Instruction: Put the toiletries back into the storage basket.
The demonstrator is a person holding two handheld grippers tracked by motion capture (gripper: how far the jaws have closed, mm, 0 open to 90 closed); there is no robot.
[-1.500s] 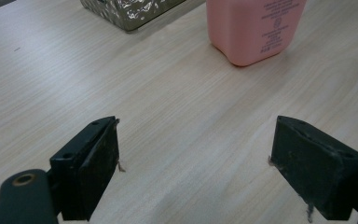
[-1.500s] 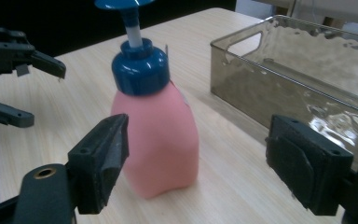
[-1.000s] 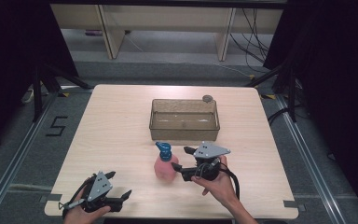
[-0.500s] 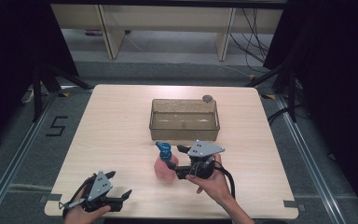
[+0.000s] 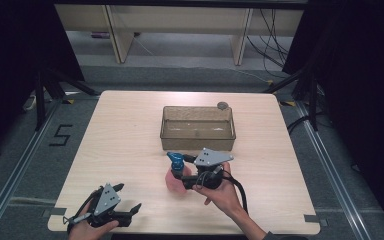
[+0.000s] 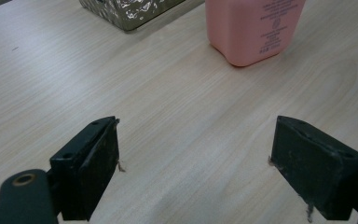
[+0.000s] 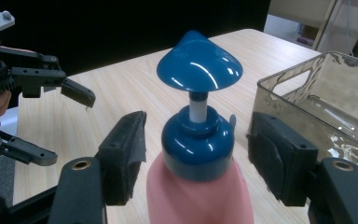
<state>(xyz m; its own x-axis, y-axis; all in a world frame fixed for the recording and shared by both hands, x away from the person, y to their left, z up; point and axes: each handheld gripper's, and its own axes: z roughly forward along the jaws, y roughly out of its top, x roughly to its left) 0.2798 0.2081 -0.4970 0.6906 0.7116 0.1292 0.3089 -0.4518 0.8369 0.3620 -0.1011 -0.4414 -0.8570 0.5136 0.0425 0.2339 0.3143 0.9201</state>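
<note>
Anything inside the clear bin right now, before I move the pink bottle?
The clear bin looks empty: its floor shows through the open top in the high view. A small round grey thing sits outside, at its far right corner. The near wall's glare hides the strip of floor behind it.

Pink plastic pump bottle (image 7: 200, 196) with glossy blue pump head, lower centre. Smoky translucent plastic bin (image 5: 198, 128), centre. Pale wood-grain table (image 5: 120, 150). Black gripper pads (image 7: 126, 154).

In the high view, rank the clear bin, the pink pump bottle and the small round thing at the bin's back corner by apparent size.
1. Clear bin
2. Pink pump bottle, partly hidden by the right gripper
3. Small round thing, by far the smallest
</note>
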